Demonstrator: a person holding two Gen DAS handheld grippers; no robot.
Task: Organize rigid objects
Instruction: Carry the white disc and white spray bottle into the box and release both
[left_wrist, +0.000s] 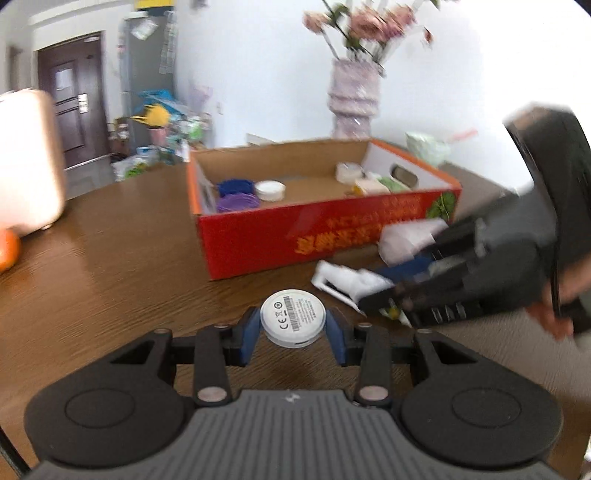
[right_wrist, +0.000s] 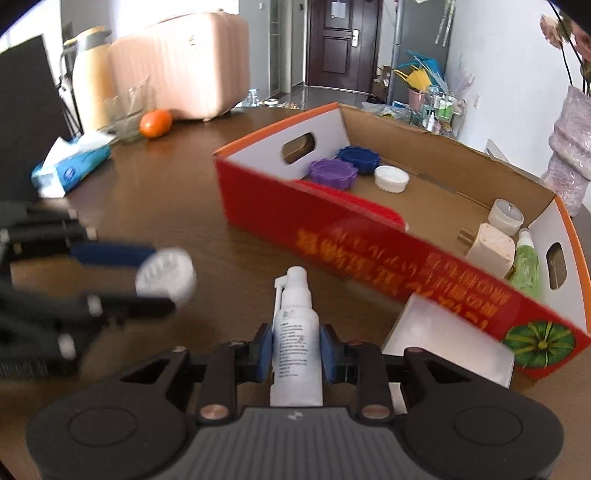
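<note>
With the left hand-held gripper (left_wrist: 293, 332) clamped on a white round puck (left_wrist: 293, 323) and the right hand-held gripper (right_wrist: 296, 350) clamped on a white spray bottle (right_wrist: 295, 332), both above the bench (left_wrist: 110, 258) before the red cardboard box (left_wrist: 325, 229), each should probably clear the near wall before release.

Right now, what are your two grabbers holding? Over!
Left gripper shut on white round disc. Right gripper shut on white spray bottle. Red cardboard box ahead, open-topped. Nothing blocking, over.

The white round disc (left_wrist: 293, 317) carries a CE mark and a barcode, while the yellow lettering on the red box (left_wrist: 332, 236) is too blurred to read.
</note>
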